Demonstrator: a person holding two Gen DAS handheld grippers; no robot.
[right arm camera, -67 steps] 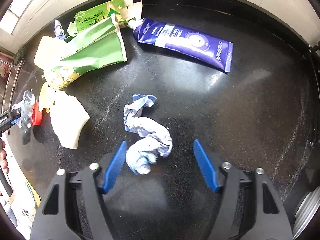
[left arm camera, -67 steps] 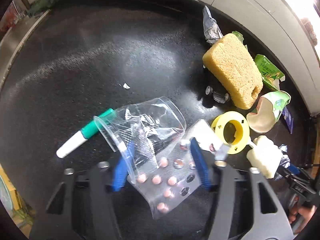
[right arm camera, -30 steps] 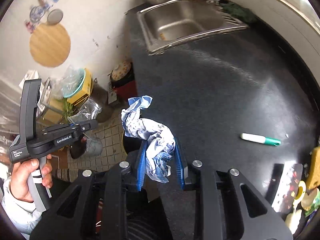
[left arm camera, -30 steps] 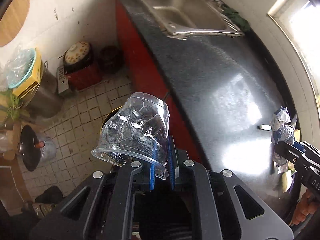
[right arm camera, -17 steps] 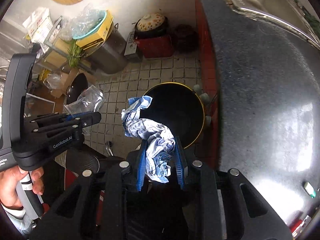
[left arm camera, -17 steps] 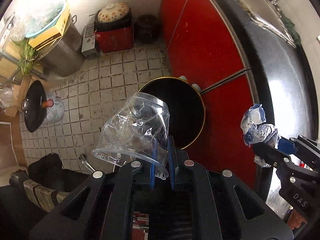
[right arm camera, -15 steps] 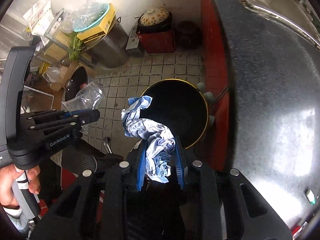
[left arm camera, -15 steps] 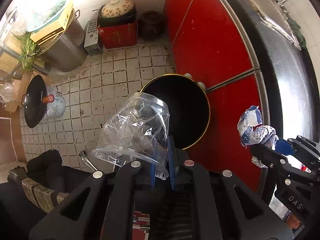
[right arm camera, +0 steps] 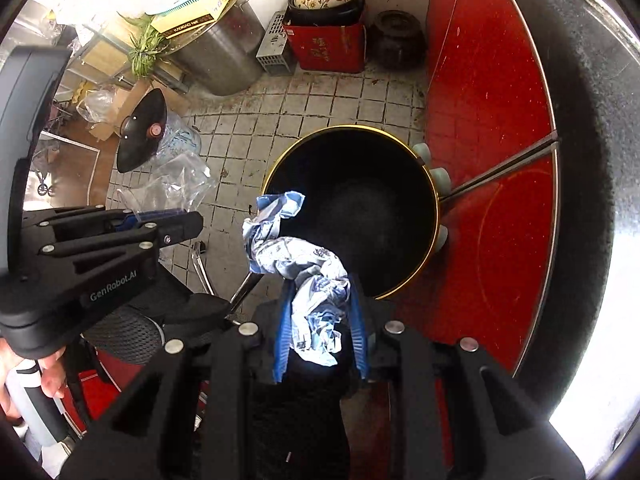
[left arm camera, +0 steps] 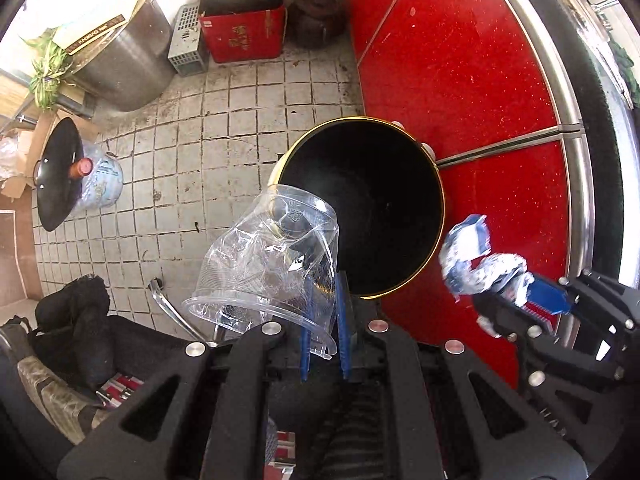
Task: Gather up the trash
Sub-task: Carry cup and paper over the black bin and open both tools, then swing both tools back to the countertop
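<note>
Left wrist view: left claw (left arm camera: 325, 316) is clamped on the rim wall of a crushed clear plastic cup (left arm camera: 266, 270), blue fingers (left arm camera: 343, 320) nearly together with only thin plastic between. Cup hangs off to the claw's left, mouth toward the camera, base pointing at the near-left rim of the black bin (left arm camera: 362, 208) on the tiled floor (left arm camera: 192, 184). Bin mouth sits ahead and slightly right of this claw; most of the cup body looks outside the gold rim, over tiles. Right claw (right arm camera: 319, 322) grips a crumpled blue-and-white paper wad (right arm camera: 298, 270), long axis running forward-left from the fingers; its upper tip overlaps the bin's left rim, the bulk over the near rim. Judgement: right claw is nearer to a clean drop, bin opening dead ahead of it against the red cabinet (right arm camera: 492, 160). Left needs a nudge forward-right first, else the light cup could clip the rim and land on the floor.
</note>
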